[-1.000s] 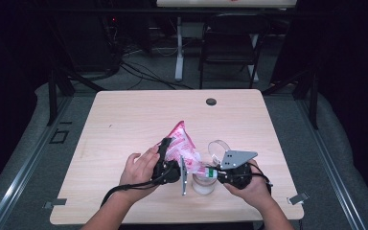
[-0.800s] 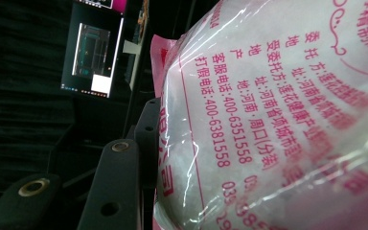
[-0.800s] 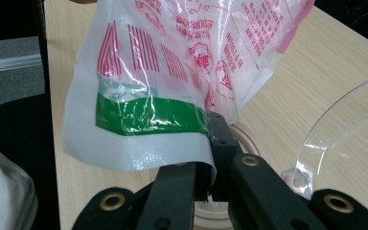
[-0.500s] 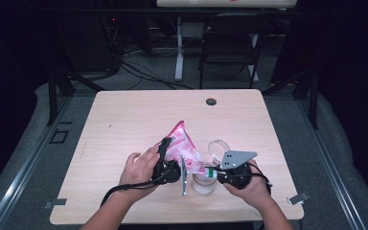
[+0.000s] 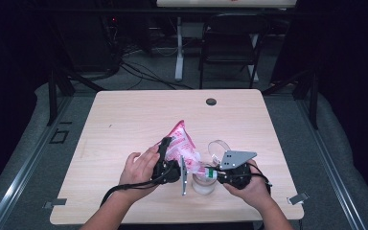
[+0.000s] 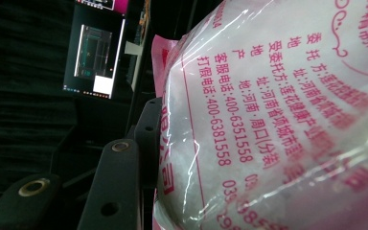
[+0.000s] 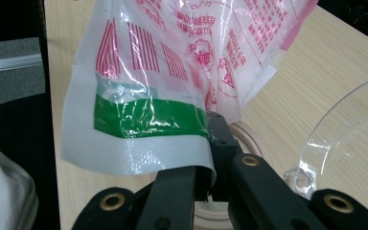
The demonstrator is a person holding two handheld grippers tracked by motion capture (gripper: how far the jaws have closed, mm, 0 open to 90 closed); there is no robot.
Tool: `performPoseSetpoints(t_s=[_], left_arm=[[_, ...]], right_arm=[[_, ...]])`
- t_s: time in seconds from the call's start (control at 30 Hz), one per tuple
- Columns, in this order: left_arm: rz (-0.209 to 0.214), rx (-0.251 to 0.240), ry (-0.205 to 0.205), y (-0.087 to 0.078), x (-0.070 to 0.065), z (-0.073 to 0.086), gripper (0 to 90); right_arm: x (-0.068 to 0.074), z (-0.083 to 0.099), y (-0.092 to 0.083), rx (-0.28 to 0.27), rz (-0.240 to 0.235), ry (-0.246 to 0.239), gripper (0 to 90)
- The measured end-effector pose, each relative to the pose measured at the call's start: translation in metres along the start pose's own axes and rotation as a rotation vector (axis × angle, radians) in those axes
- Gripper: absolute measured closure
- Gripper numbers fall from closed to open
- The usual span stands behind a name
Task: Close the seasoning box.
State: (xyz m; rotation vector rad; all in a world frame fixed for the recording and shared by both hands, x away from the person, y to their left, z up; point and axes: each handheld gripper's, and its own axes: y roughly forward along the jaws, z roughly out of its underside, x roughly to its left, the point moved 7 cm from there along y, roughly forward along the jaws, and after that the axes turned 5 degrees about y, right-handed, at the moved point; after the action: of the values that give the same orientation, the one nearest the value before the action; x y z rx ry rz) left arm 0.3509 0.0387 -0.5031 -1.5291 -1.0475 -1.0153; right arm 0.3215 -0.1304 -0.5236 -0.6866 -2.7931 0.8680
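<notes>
- We hold a pink-and-white printed plastic bag (image 5: 182, 146) tilted above the table (image 5: 124, 120), towards the near edge and a little right of its middle.
- Our left gripper (image 5: 165, 160) is clenched on the bag's body; in the left gripper view the white-filled bag (image 6: 278, 115) bulges against the black jaw.
- Our right gripper (image 5: 210, 173) pinches the bag's lower end, its jaws clamped on the sealed white strip below a green band (image 7: 148, 117), as the right gripper view shows.
- The bag (image 7: 172, 67) slopes from its upper corner, which points away from us, down to that pinched end.
- A clear round jar (image 5: 203, 182) stands on the table right under the pinched end, near the near edge; in the right gripper view its pale rim (image 7: 249, 139) lies just behind the jaws.
- A clear hinged lid (image 5: 218, 146) rises beside the jar on the far side, just above the right gripper.
- A small dark round cap (image 5: 211, 101) sits in the table near the far edge.
</notes>
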Motion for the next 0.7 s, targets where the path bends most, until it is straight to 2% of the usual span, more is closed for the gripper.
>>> performPoseSetpoints(t_s=[0.7], left_arm=[[-0.002, 0.001, 0.003, -0.0008, 0.0013, -0.0003, 59.6]], right_arm=[[0.0002, 0.0004, 0.0006, 0.004, 0.001, 0.000, 89.6]])
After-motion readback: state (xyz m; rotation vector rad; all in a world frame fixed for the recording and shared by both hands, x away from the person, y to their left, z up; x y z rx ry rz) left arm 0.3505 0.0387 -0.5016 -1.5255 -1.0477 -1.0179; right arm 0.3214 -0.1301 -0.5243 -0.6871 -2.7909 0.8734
